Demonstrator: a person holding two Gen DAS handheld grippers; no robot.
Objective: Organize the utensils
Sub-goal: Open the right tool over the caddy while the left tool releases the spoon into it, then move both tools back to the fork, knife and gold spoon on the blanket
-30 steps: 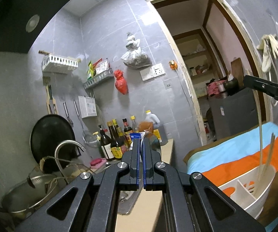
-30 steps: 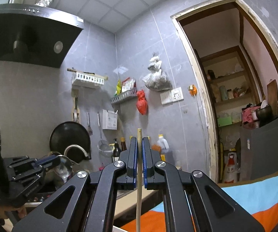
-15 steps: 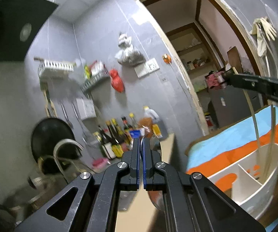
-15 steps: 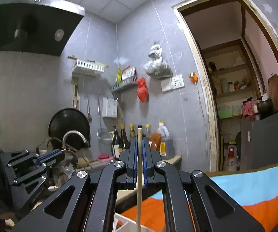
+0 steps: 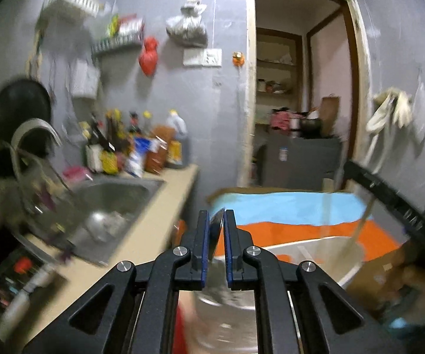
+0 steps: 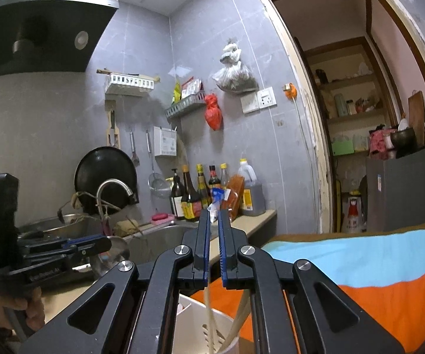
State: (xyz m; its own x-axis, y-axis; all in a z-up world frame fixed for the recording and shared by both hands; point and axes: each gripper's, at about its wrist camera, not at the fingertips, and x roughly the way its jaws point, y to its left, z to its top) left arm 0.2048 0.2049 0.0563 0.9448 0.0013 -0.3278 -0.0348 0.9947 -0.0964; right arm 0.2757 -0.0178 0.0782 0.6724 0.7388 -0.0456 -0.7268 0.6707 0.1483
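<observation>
R wrist: sink, bottles beyond caddy

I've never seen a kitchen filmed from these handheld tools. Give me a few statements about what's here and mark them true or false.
1. A red bag hangs on the grey wall. True.
2. The white holder stands in the sink. False: it is outside the sink, next to the orange-and-blue cloth.
3. Pale chopsticks stand in the white holder. True.
4. A shut door blocks the doorway. False: it is open, with shelves visible beyond.
5. Bottles line the counter. True.
</observation>
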